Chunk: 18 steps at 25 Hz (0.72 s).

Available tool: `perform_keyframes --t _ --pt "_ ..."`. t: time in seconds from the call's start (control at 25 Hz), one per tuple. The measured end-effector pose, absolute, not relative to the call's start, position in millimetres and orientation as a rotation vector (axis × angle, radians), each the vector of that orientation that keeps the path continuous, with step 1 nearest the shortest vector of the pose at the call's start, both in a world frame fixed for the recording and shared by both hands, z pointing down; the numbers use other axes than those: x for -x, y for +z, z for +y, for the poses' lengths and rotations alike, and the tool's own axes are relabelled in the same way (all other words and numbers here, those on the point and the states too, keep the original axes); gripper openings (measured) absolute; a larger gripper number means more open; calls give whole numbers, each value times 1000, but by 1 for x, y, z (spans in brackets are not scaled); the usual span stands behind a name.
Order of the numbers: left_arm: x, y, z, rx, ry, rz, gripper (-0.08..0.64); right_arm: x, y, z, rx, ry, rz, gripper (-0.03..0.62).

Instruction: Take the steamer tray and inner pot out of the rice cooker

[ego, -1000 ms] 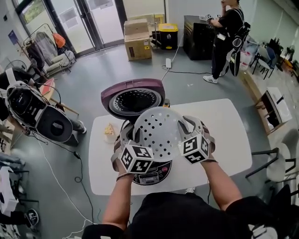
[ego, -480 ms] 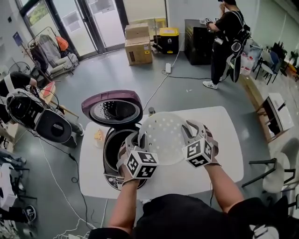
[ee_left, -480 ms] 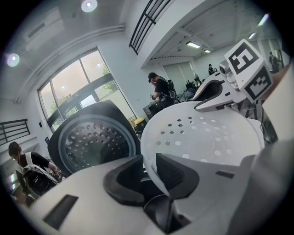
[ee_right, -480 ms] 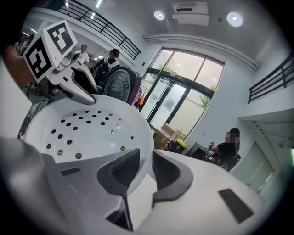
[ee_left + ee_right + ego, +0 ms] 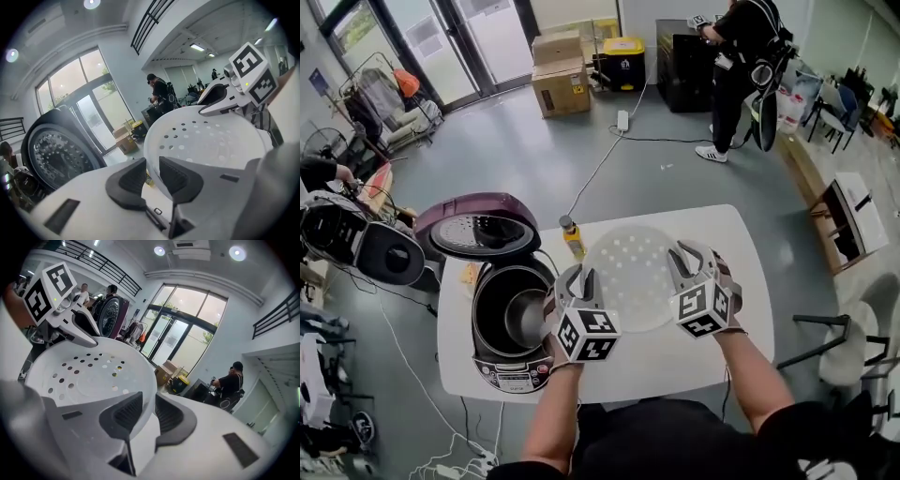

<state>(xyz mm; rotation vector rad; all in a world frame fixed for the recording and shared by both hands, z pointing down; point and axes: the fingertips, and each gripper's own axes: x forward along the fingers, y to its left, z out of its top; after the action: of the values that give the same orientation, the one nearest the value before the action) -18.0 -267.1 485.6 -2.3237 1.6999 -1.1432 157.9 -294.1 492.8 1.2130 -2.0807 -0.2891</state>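
Note:
The white perforated steamer tray hangs over the white table, just right of the open rice cooker. My left gripper is shut on the tray's left rim and my right gripper on its right rim. In the left gripper view the rim of the tray runs between the dark pads. The right gripper view shows the same on the tray's other edge. The metal inner pot sits in the cooker, under the raised purple lid.
A small yellow bottle stands on the table behind the tray, beside the lid. A person stands far back by a dark cabinet. Cardboard boxes sit on the floor. Chairs are at the table's right.
Both grippers carried the steamer tray from above the cooker's mouth to the right and slightly down, over the table. The inner pot is now uncovered in the cooker.

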Motion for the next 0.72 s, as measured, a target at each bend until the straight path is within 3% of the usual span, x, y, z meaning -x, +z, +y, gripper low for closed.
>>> perform_keyframes --t 0.72 --pt "-21 632 -348 2378 -1257 1725 86 -199 635 -372 -1123 -189 -2041 87"
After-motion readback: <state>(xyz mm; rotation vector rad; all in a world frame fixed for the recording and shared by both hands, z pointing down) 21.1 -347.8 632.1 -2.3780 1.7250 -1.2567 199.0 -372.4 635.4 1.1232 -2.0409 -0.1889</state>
